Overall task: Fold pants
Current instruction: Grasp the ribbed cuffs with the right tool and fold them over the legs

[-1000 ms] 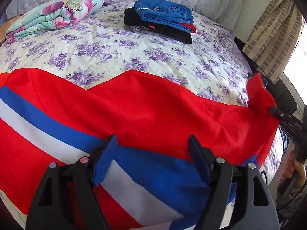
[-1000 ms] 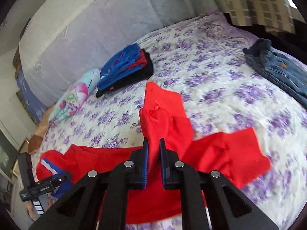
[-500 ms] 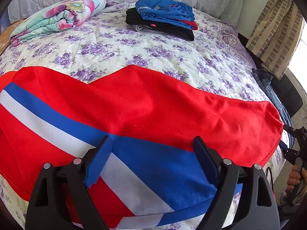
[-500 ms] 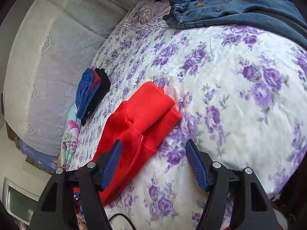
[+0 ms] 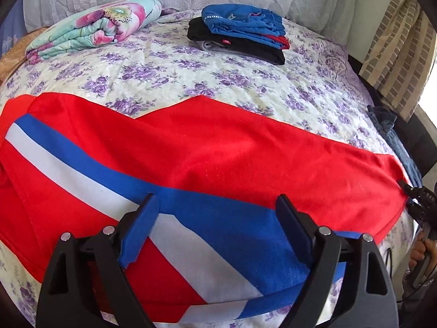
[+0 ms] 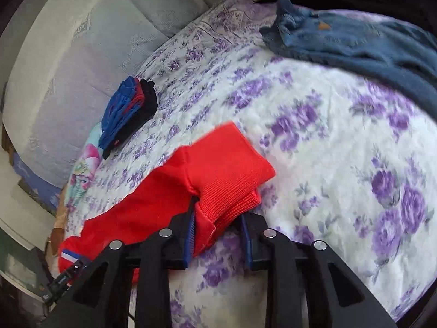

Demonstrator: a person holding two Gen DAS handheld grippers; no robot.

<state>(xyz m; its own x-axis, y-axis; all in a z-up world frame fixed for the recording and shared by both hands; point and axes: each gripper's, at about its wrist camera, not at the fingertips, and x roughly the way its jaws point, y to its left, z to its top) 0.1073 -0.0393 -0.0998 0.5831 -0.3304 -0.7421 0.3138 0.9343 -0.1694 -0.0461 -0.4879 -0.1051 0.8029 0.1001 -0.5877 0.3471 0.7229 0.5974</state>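
Note:
Red pants [image 5: 218, 147] with a blue and white side stripe lie flat across the near part of the bed. My left gripper [image 5: 217, 201] hovers open over the stripe, nothing between its fingers. At the far right end of the pants sits my right gripper [image 5: 418, 199], held by a hand. In the right wrist view the two ribbed red cuffs [image 6: 232, 186] lie stacked. My right gripper [image 6: 218, 216] is closing on their near edge, and the cloth bunches between the blue pads.
A folded stack of blue, red and black clothes [image 5: 240, 35] and a rolled floral blanket [image 5: 92, 30] lie at the head of the flowered bed sheet [image 5: 169, 73]. Blue jeans [image 6: 355, 41] lie at the bed's right edge, beside a curtain [image 5: 393, 52].
The right gripper let go of the lifted leg, which now lies flat, opened wide, moved to the cuffs and closed around them. The left gripper opened slightly wider and stayed put.

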